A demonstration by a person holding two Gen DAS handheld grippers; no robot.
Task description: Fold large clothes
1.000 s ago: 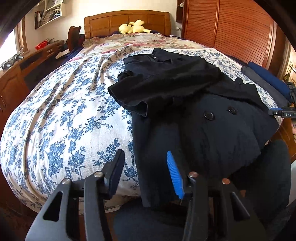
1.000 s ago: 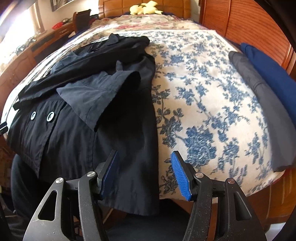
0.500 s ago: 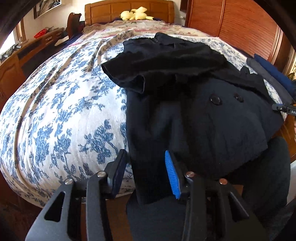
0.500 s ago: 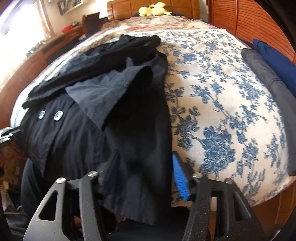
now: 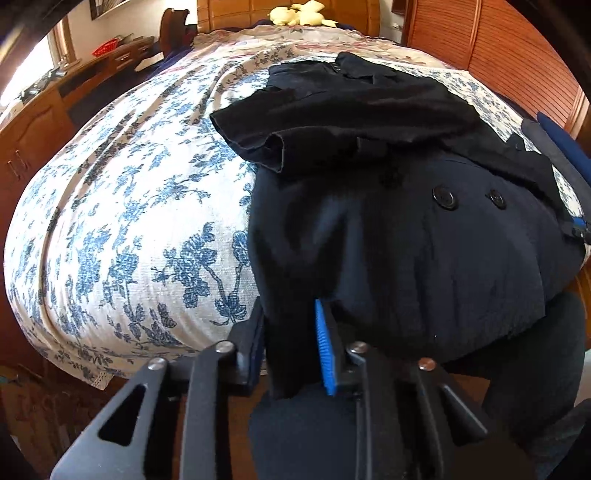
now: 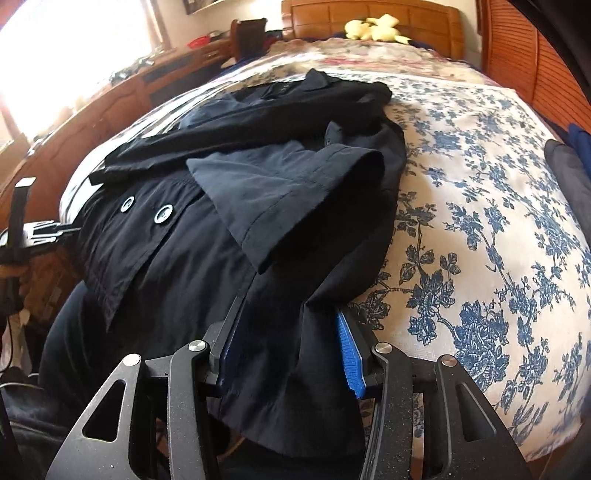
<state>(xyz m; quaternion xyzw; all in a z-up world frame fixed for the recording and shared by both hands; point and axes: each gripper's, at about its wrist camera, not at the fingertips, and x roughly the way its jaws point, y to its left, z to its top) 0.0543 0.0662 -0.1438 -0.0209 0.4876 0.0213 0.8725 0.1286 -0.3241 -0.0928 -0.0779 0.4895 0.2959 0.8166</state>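
Observation:
A black double-breasted coat (image 5: 406, 236) lies on the bed with both sleeves folded across its front and its hem hanging over the near edge. It also shows in the right wrist view (image 6: 207, 229). My left gripper (image 5: 290, 339) has its jaws around the hem's left corner, narrowed onto the cloth. My right gripper (image 6: 288, 350) has its jaws around the hem's right corner, with cloth between the blue pads (image 6: 349, 354).
The bed has a blue-flowered white cover (image 5: 129, 229) and a wooden headboard with a yellow plush toy (image 6: 373, 27). Folded dark and blue clothes (image 6: 570, 162) lie at the bed's right edge. A wooden cabinet (image 5: 33, 125) runs along the left; slatted wardrobe doors stand on the right.
Both grippers moved forward onto the coat's hem and their jaws narrowed around the cloth at the two lower corners.

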